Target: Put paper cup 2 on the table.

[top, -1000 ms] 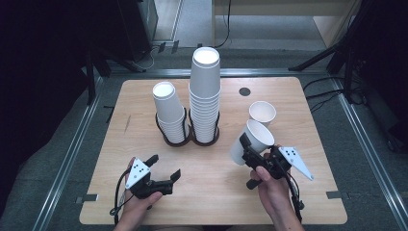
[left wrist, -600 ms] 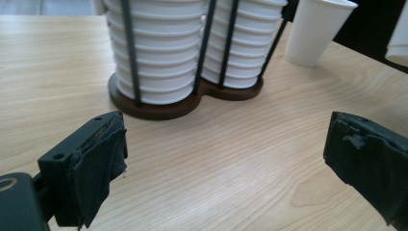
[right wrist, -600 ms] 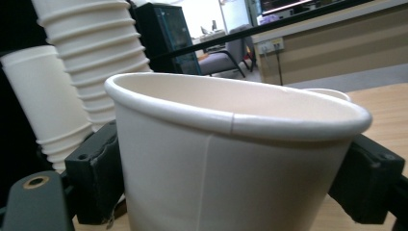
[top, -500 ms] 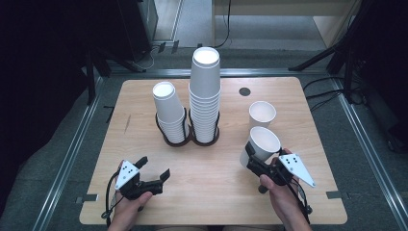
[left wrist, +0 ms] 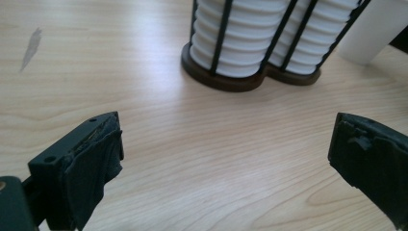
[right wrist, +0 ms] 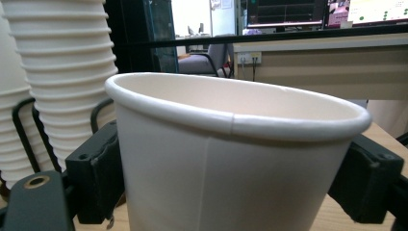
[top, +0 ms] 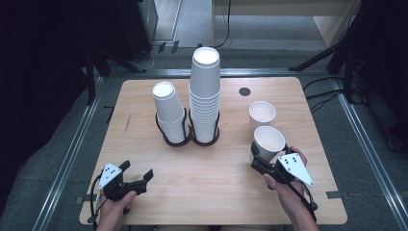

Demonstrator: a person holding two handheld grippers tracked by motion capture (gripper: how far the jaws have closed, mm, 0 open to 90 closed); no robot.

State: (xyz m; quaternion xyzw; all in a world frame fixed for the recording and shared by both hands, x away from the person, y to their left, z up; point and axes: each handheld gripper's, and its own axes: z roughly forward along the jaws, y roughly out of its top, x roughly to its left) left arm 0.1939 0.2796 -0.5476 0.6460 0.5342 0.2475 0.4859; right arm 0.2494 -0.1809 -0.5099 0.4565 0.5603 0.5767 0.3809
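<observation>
My right gripper (top: 268,154) is shut on a white paper cup (top: 269,140), mouth up, low over the table's right side. In the right gripper view the black jaws clamp the cup (right wrist: 231,168) from both sides. Whether its base touches the wood I cannot tell. A second loose cup (top: 262,114) stands just behind it. My left gripper (top: 137,174) is near the front left edge; its jaws have just been opening and stand open, with bare wood between them (left wrist: 226,159).
A dark wire holder (top: 187,139) at the table's middle carries a short cup stack (top: 168,108) and a tall one (top: 206,91), seen close in the left gripper view (left wrist: 231,43). The wooden table (top: 216,192) has a small black hole (top: 245,91) at the back.
The right gripper came down and toward the near right with the cup, which turned from tilted to upright. The left gripper slid left toward the front edge.
</observation>
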